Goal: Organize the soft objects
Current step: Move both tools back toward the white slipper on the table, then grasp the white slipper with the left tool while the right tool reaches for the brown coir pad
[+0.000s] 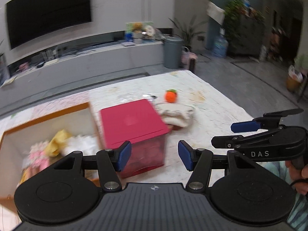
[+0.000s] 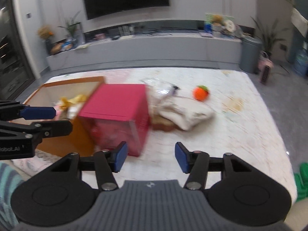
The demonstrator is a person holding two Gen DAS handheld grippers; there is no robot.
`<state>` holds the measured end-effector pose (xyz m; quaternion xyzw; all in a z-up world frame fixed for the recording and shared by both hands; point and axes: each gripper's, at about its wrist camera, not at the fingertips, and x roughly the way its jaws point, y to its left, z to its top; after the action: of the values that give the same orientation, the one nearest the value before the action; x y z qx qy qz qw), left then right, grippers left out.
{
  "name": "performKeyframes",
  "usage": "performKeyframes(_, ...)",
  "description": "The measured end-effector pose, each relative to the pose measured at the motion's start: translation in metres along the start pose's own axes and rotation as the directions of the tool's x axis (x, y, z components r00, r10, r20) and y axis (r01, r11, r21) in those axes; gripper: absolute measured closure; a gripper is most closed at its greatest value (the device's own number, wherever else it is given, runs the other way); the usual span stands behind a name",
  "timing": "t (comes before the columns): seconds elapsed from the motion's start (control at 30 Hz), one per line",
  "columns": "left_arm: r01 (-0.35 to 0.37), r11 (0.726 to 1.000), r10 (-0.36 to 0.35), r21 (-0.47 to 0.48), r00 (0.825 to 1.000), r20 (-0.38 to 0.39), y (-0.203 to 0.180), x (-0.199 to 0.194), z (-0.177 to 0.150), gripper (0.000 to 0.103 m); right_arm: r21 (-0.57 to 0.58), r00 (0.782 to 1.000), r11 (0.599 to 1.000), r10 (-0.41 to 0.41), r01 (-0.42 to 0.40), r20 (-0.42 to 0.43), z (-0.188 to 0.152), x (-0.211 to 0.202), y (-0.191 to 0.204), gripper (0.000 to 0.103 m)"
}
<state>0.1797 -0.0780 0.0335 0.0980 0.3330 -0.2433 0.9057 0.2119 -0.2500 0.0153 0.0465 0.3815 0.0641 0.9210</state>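
A pink-lidded translucent box (image 1: 132,123) (image 2: 119,105) stands mid-table. To its left is an open orange-rimmed box (image 1: 48,119) (image 2: 73,82) holding yellow, pink and white soft items (image 1: 57,144). Right of the pink box lies a folded cream cloth (image 1: 177,113) (image 2: 184,113), with an orange knitted ball (image 1: 171,95) (image 2: 200,93) beyond it. My left gripper (image 1: 155,155) is open and empty, above the table's near side. My right gripper (image 2: 151,156) is open and empty; it also shows at the right of the left wrist view (image 1: 250,125).
The table (image 2: 240,119) has a pale patterned cover. A clear plastic wrapper (image 2: 163,86) lies behind the cloth. Something green (image 2: 302,181) sits at the table's right edge. A grey bin (image 2: 250,55), TV console and plants stand beyond the table.
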Motion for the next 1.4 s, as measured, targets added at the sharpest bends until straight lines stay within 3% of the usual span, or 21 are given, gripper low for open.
performKeyframes(0.2,0.052,0.991,-0.047,0.120,0.998,-0.043,-0.032,0.041,0.024,0.036,0.066,0.997,0.995,-0.071,0.072,-0.030,-0.006,0.011,-0.046,0.046)
performKeyframes(0.4,0.066,0.961,-0.046,0.267,0.995,-0.084,-0.065,0.082,0.038,0.035,0.175,0.992,0.977,-0.114,0.121,-0.053,-0.007,0.026,-0.093,0.046)
performKeyframes(0.67,0.080,0.925,-0.021,0.372,0.987,-0.160,-0.096,0.145,0.054,0.035,0.188,0.990,0.973,-0.128,0.137,-0.061,-0.003,0.050,-0.127,0.046)
performKeyframes(1.1,0.041,0.852,0.123,0.522,0.954,-0.274,-0.115,0.245,0.054,0.035,0.208,0.990,0.971,-0.094,0.114,-0.103,0.002,0.100,-0.164,0.044)
performKeyframes(1.3,0.025,0.867,0.158,0.498,0.933,-0.322,-0.115,0.271,0.060,0.036,0.215,0.990,0.973,-0.061,0.087,-0.124,0.000,0.117,-0.168,0.043)
performKeyframes(1.33,0.017,0.875,0.166,0.484,0.929,-0.331,-0.113,0.274,0.061,0.045,0.214,0.990,0.973,-0.058,0.084,-0.127,0.000,0.118,-0.168,0.043)
performKeyframes(1.4,0.011,0.895,0.155,0.446,0.930,-0.333,-0.108,0.277,0.063,0.052,0.212,0.990,0.974,-0.049,0.076,-0.131,0.000,0.122,-0.168,0.043)
